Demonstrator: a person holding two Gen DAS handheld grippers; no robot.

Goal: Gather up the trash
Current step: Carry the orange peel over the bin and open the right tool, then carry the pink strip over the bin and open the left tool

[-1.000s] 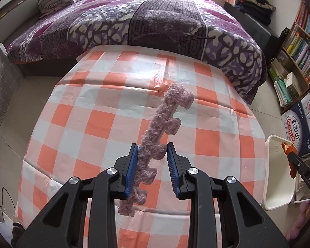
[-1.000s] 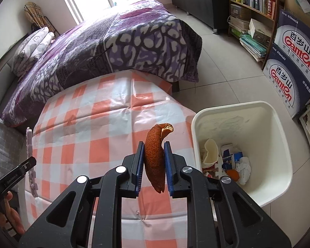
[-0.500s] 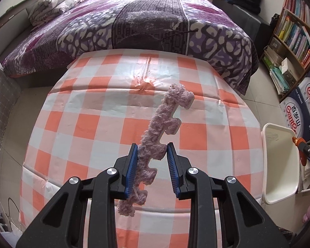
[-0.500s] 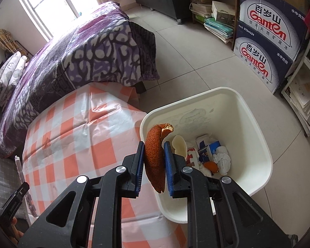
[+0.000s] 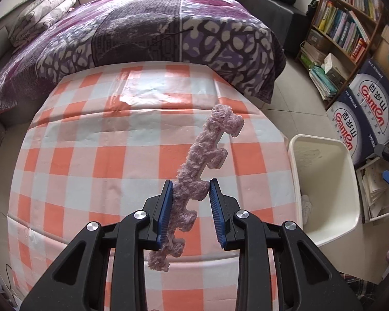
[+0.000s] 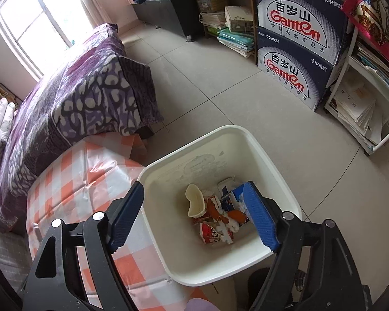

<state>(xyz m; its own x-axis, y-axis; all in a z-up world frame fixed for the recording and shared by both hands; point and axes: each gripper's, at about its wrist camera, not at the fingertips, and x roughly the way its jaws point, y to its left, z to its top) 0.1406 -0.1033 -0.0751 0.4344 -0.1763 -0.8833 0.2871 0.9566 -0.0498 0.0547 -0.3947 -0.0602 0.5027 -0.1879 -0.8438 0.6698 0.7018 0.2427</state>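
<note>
The left gripper [image 5: 191, 202] clamps a fuzzy pink strip [image 5: 202, 165] between its blue pads, gripping it near the lower third. The strip rises toward one o'clock above the fingers, and its short tail hangs below them toward seven o'clock. It is held in the air over the table [image 5: 90, 155], which wears an orange-and-white checked cloth. Beyond the table, at twelve o'clock, stands a bed [image 5: 147, 31] with a purple patterned cover.

The white trash bin [image 5: 350, 181] stands on the floor just beside the table's edge, at three o'clock in the left wrist view.

The right gripper [image 6: 194, 213] hangs directly above that bin [image 6: 168, 171] with its fingers spread wide and nothing between them. Inside the bin lies a heap of rubbish: a cream-coloured cup [image 6: 195, 203], orange peel [image 6: 237, 215], a red-and-white wrapper [image 6: 211, 233] and a blue carton [image 6: 236, 197]. Stacked water boxes [image 6: 295, 44] stand at one o'clock.
</note>
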